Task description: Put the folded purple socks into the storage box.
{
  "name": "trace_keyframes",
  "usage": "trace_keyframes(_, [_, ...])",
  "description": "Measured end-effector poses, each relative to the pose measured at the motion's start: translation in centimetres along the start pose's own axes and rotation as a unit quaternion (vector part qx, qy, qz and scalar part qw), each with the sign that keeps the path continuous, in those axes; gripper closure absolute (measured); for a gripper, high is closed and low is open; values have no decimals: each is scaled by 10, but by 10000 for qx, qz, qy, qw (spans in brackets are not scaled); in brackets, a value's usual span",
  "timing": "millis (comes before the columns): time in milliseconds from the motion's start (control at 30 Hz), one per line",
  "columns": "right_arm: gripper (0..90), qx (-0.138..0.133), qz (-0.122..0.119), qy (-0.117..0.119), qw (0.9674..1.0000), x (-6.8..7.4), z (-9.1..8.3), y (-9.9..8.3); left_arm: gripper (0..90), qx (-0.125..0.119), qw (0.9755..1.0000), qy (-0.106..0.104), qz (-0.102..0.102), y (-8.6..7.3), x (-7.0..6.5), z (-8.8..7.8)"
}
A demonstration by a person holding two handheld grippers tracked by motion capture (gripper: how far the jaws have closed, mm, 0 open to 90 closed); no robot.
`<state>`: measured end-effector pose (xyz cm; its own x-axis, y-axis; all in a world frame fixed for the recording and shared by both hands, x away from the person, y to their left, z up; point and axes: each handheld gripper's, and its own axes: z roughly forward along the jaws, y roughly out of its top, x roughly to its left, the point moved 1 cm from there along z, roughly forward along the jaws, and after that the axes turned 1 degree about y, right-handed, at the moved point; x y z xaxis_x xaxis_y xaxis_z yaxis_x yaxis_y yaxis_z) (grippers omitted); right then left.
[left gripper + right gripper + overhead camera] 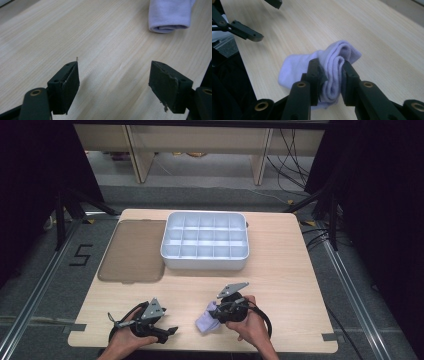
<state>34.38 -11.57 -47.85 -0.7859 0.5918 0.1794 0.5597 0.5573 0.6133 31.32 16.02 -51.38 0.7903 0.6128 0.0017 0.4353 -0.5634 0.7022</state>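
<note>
The right claw squeezes a rolled-up light purple sock between its two black jaws. The sock is near the front edge of the desk, about in the middle. The left claw is near the front left corner, its jaws wide apart with nothing in them. A white tray with many little boxes sits by the back edge

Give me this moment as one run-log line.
right hand-held gripper: shut on folded lilac sock | left hand-held gripper: open, nothing between jaws | divided tray: holds nothing
</note>
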Motion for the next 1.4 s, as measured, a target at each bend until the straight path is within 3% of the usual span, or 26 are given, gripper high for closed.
trace_keyframes(33, [731,-61,1,32,10000,1,0,0,236,12,9999,0,-112,-1,0,1])
trace_keyframes(100, [731,18,16,-44,10000,2,-4,1,236,22,10000,15,-21,-1,1,0])
trace_keyframes(167, [731,-67,-132,19,9999,3,-6,2,235,-22,10000,1,-28,0,1,-1])
trace_keyframes(333, [732,-161,-229,-66,9996,6,-14,6,232,-41,9998,-137,-163,0,-1,0])
trace_keyframes(367, [731,-146,-333,-143,9992,5,-17,7,232,-42,9999,-123,-55,1,0,0])
trace_keyframes(433, [731,-208,-268,-196,9992,7,-20,10,231,0,10000,-89,-25,0,0,0])
trace_keyframes(500, [731,-145,-313,-138,9993,6,-24,12,229,-31,9999,-130,-58,0,-1,-1])
trace_keyframes(533, [731,-259,-377,-247,9986,4,-24,14,229,-45,9999,-116,-62,0,-1,-1])
trace_keyframes(600, [731,-228,-415,-246,9986,3,-26,15,225,-39,9999,-109,-54,0,0,-1])
trace_keyframes(733, [731,-177,-364,-311,9987,1,-31,19,217,-60,9998,-85,-154,0,-1,0])
trace_keyframes(900, [730,-204,-396,-359,9984,-4,-35,21,206,-32,10000,-28,16,0,2,-1])
trace_keyframes(933, [730,-211,-416,-402,9981,-6,-37,22,206,-50,10000,-32,-56,-1,1,-2])
trace_keyframes(1033, [730,-178,-323,-444,9983,-10,-40,25,203,-69,10000,-34,-21,-1,3,-2])
trace_keyframes(1100, [730,-175,-299,-486,9982,-14,-44,27,200,-160,9998,-75,-136,0,0,-1])
trace_keyframes(1133, [730,-167,-278,-497,9982,-16,-46,28,199,-95,9999,-61,-22,0,1,-2])
trace_keyframes(1200, [730,-158,-322,-598,9976,-21,-50,30,196,-103,9998,-93,-137,-1,-1,-1])
trace_keyframes(1233, [730,-183,-192,-646,9976,-21,-52,31,196,-75,9999,-28,-85,-1,0,-1])
trace_keyframes(1333, [730,-174,-355,-702,9967,-29,-59,34,194,-115,9999,-51,-55,0,2,-1])
trace_keyframes(1400, [730,-139,-146,-784,9967,-31,-64,36,193,-111,9999,-56,-52,0,2,-1])
